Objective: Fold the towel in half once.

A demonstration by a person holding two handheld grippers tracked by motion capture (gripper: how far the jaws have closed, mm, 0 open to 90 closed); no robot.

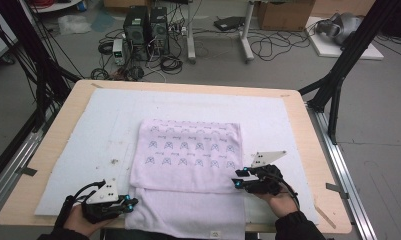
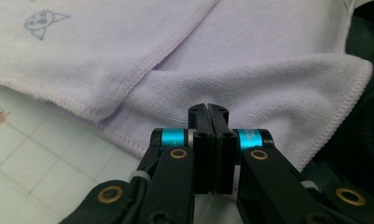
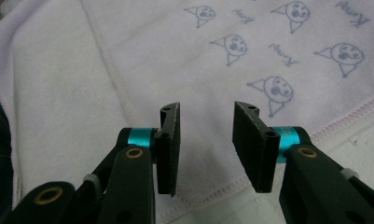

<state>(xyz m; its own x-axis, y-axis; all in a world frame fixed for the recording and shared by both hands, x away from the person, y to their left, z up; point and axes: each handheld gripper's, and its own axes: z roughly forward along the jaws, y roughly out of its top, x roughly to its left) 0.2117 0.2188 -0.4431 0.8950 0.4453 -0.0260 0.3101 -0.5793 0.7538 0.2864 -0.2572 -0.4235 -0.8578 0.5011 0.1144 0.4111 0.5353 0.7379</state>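
A lavender towel (image 1: pixel 188 165) printed with small cat faces lies folded on the mat, its upper layer folded back over a plain lower layer that reaches the table's front edge. My left gripper (image 1: pixel 131 203) sits at the towel's near left corner. In the left gripper view the jaws are shut, tips (image 2: pixel 208 108) over the plain layer (image 2: pixel 268 84), with no cloth seen between them. My right gripper (image 1: pixel 236 179) is at the towel's right edge, near the fold. It stands open (image 3: pixel 206 109) above the hem of the printed layer (image 3: pixel 250 51), holding nothing.
A white mat (image 1: pixel 88 145) covers most of the wooden table (image 1: pixel 310 135). Black frame legs (image 1: pixel 338 75) stand at both back corners. Computers and cables (image 1: pixel 148 35) lie on the floor beyond the table.
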